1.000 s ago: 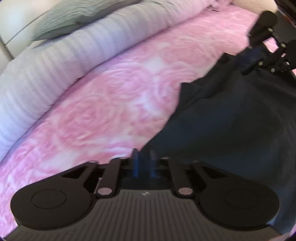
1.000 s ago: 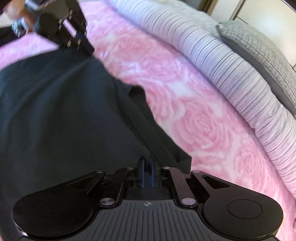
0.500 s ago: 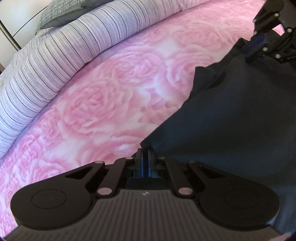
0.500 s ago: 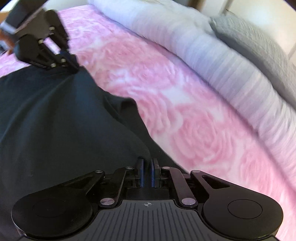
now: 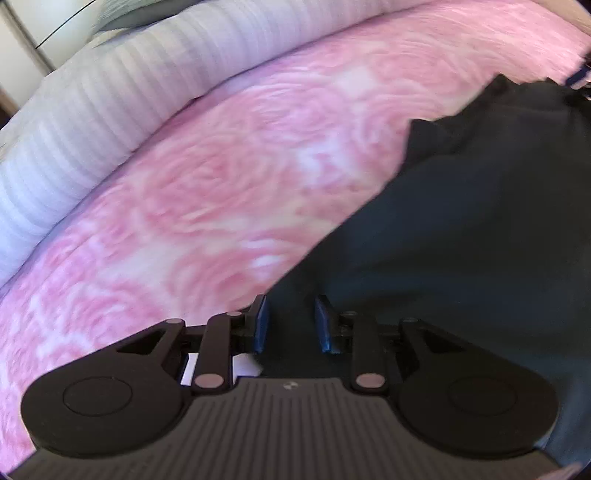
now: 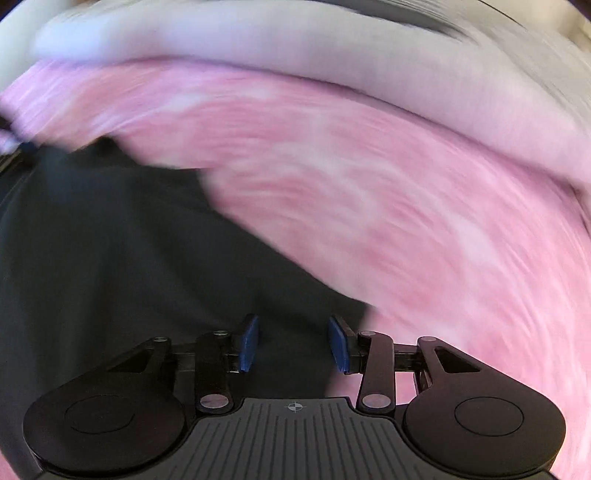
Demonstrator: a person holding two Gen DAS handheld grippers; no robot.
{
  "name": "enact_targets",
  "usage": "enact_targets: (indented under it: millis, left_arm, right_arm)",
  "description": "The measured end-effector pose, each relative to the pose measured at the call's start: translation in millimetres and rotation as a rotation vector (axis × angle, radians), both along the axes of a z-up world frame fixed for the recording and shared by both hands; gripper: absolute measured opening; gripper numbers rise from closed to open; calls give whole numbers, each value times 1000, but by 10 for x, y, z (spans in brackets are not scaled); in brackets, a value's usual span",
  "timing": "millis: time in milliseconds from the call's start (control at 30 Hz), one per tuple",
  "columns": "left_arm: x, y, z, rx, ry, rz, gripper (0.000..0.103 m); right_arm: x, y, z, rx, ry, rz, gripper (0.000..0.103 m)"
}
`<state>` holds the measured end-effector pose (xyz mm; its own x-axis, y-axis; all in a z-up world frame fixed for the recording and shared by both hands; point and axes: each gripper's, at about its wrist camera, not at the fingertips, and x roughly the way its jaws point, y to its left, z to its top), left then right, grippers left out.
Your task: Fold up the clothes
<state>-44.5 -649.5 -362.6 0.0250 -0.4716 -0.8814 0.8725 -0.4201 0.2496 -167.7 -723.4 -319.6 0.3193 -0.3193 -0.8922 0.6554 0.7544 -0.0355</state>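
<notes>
A dark garment (image 5: 480,229) lies spread on the pink rose-print bed cover (image 5: 229,192). My left gripper (image 5: 290,325) is open, its blue pads apart just over the garment's near edge. In the right wrist view, which is blurred by motion, the same dark garment (image 6: 122,266) fills the left half. My right gripper (image 6: 293,343) is open over the garment's corner, holding nothing. A bit of the right gripper shows at the far right edge of the left wrist view (image 5: 580,75).
A striped grey-white duvet (image 5: 122,96) is bunched along the far side of the bed; it also shows in the right wrist view (image 6: 332,48). A grey pillow (image 5: 125,18) lies beyond it. Pink cover (image 6: 424,206) stretches to the right of the garment.
Both grippers were shut on the garment's edge and have opened, letting the cloth go onto the bed. The right camera is swinging fast, blurring its view.
</notes>
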Motion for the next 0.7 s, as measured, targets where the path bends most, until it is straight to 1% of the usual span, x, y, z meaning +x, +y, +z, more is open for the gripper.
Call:
enact_targets:
  millis: [67,133,167,233,267,300,333,367,433,500,567,633,667,700]
  left_arm:
    - [9,41,58,-13,-23,16,21]
    - [-93,166,67,3,-19,-16,21]
    - [-145,228,71,11,-17,-32,21]
    - [-247,353,80,27,-13,-64,21]
    - [-298,416,84,35,-11,-80,22]
    - [-349,478,89,43,-9,-96,24]
    - [-400,541,93,51,-7,-112,28]
    - [-451,603,96,58,-6,-128,29]
    - [-474,677,-33,59,-35,-146,29]
    - [-446,678,-26,52,-29,-132,34]
    - [-418,680,-18,45,-25,-118,36]
    - [-398,690,52,45,-47,-102,35]
    - [-419,744,106,31,-71,-104,33]
    - [-438,794,168,17,-76,-111,33]
  right_arm:
    - [-138,-29,106,29,-30,-67,41]
    - [-158,54,260,39,-66,-79,41]
    - [-170,91,332,66,-100,-98,41]
    - [-188,129,412,167,-196,-161,42]
    - [-194,150,421,221,-242,-198,45]
    - [-201,172,399,277,-284,-239,52]
    - [-209,175,356,338,-324,-281,55]
    - [-217,153,285,409,-360,-326,60]
    - [-254,132,121,538,-413,-411,62]
    - [-273,117,-33,598,-404,-454,62]
    - [-333,113,-115,617,-401,-474,62]
    - [-397,126,-107,605,-391,-491,62]
    - [-429,135,-87,593,-383,-500,62]
    - [-460,145,-68,581,-375,-509,62]
